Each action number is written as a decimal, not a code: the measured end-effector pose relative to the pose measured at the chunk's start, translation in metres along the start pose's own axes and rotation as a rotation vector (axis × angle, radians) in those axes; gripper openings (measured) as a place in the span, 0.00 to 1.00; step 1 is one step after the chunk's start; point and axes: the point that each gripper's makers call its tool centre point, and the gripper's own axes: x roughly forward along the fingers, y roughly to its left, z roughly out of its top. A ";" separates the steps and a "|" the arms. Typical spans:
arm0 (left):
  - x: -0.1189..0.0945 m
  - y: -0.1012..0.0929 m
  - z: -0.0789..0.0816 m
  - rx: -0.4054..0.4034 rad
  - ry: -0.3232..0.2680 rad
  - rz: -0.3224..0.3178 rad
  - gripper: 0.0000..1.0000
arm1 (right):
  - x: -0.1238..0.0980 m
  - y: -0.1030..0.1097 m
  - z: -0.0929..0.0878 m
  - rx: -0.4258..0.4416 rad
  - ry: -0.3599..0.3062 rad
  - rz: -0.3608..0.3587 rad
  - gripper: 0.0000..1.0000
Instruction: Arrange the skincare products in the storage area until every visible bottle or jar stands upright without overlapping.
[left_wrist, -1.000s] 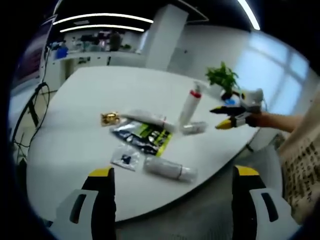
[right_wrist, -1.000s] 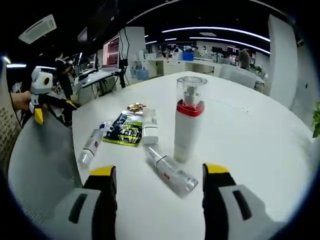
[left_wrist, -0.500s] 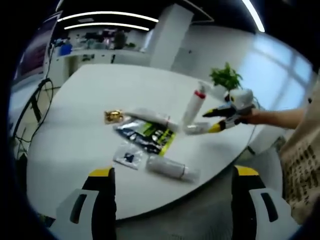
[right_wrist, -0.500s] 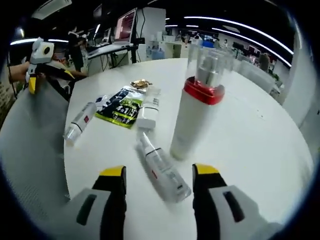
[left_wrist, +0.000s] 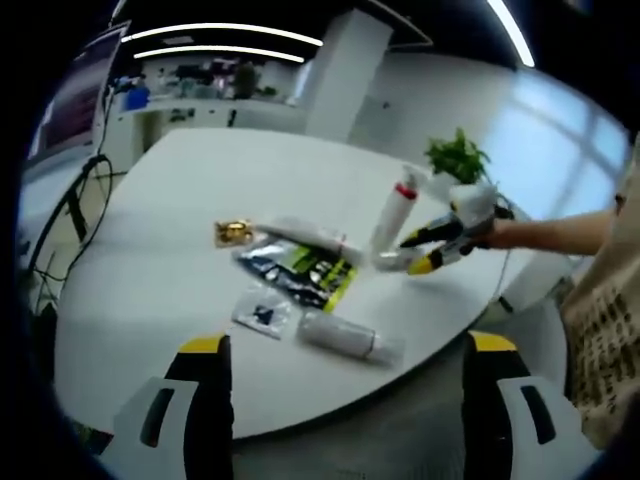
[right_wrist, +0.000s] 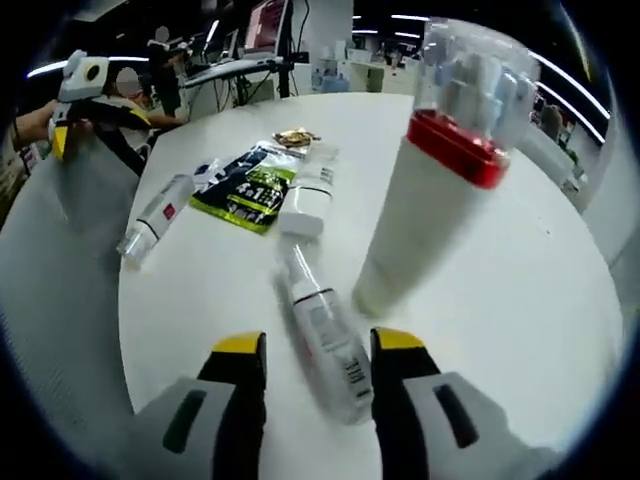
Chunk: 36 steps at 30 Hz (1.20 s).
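Table (left_wrist: 160, 290) surface is seen round and white in both views, carrying the scattered skincare items. Over the last second the right gripper (right_wrist: 318, 352) has been brought down from well above the table to a lying clear bottle (right_wrist: 322, 325), and its jaws have been narrowed until the bottle sits between them; whether the pads already press on it cannot be told. In the left gripper view the same gripper is seen low at the table, beside the foot of the tall pump bottle (right_wrist: 440, 170), which alone stands upright, white with a red collar and a clear cap. This is judged to be the start of a pick-up, with most of the task left: a white tube (right_wrist: 308, 197), a second small bottle (right_wrist: 155, 215) near the table edge, a dark green sachet (right_wrist: 245, 190), a clear packet (left_wrist: 257, 313) and a small gold item (left_wrist: 231, 234) all lie flat. The left gripper (left_wrist: 345, 400) is held well back over the near edge, jaws wide apart and holding nothing.
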 end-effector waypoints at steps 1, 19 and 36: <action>0.000 0.000 0.000 0.000 0.001 0.000 0.93 | 0.001 -0.001 -0.001 -0.019 0.012 -0.001 0.40; -0.001 0.000 0.001 -0.001 -0.008 0.006 0.91 | 0.004 0.002 -0.004 -0.057 0.056 -0.036 0.21; -0.002 -0.009 0.013 -0.047 -0.026 -0.037 0.91 | -0.037 0.034 0.032 0.267 -0.263 -0.057 0.21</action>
